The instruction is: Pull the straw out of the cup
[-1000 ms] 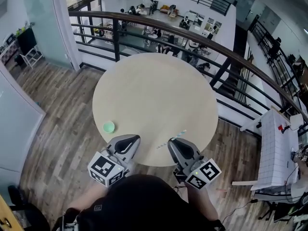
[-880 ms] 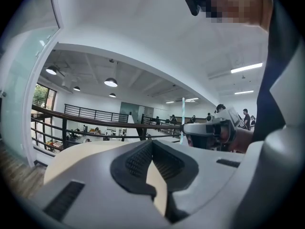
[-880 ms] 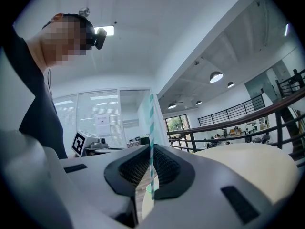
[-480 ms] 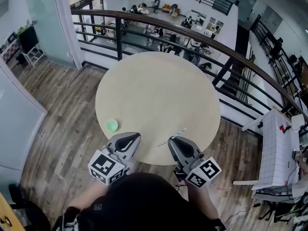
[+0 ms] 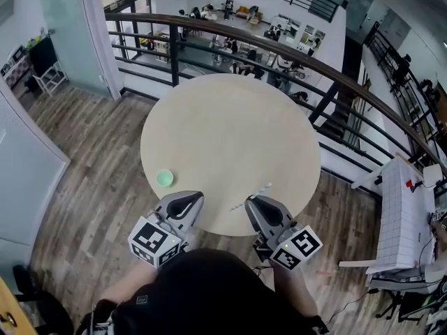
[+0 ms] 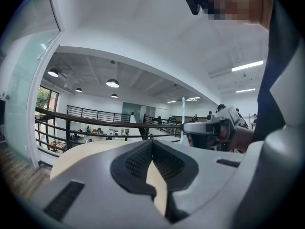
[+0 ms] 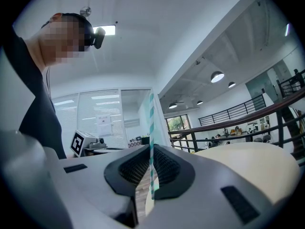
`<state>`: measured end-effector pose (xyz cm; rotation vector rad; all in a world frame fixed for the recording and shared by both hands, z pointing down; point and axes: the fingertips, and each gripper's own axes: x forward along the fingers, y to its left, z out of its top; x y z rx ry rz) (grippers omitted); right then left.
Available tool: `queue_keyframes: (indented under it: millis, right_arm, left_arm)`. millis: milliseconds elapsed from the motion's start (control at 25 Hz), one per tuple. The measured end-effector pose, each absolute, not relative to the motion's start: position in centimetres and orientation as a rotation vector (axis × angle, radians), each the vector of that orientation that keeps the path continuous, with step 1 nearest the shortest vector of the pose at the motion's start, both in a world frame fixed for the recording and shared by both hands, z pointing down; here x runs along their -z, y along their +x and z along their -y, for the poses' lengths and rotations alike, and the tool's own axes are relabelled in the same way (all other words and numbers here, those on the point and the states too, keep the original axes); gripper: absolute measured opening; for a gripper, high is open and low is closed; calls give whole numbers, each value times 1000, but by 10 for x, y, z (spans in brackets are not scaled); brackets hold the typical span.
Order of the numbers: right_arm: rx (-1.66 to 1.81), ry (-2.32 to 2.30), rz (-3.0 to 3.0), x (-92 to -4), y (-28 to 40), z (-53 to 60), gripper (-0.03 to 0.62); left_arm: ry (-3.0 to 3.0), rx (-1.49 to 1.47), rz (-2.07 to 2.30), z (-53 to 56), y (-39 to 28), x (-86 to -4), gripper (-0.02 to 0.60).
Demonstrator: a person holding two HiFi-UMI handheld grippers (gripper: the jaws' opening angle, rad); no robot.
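Note:
A small light green cup [image 5: 165,179] stands near the left front edge of the round beige table [image 5: 230,131]. The teal-and-white striped straw [image 5: 251,197] is outside the cup, well to its right, over the table's near edge. My right gripper [image 5: 255,205] is shut on it; in the right gripper view the straw [image 7: 151,128] stands upright between the pads. My left gripper [image 5: 186,204] hovers just right of the cup, its jaws closed tip to tip on nothing [image 6: 152,144]. The left gripper view also shows the right gripper [image 6: 209,130] with the straw [image 6: 182,113].
A dark railing [image 5: 279,47] curves round the far side of the table, with an open office floor below it. Wooden flooring [image 5: 84,180] surrounds the table. A white bench [image 5: 398,215] stands at the right.
Both grippers, the straw and the cup keep their places relative to the table. Only the head camera has drifted a little, which shifts the table slightly in the picture.

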<state>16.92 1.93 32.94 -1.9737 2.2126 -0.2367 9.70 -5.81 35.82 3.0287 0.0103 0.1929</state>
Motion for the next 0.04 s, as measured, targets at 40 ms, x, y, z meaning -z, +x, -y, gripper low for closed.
queue_keyframes:
  millis: [40]
  right_arm:
    - [238,-1973,-2213,-330,167,-20,38]
  left_arm:
    - [3028,-194,-9,58,95,-359,8]
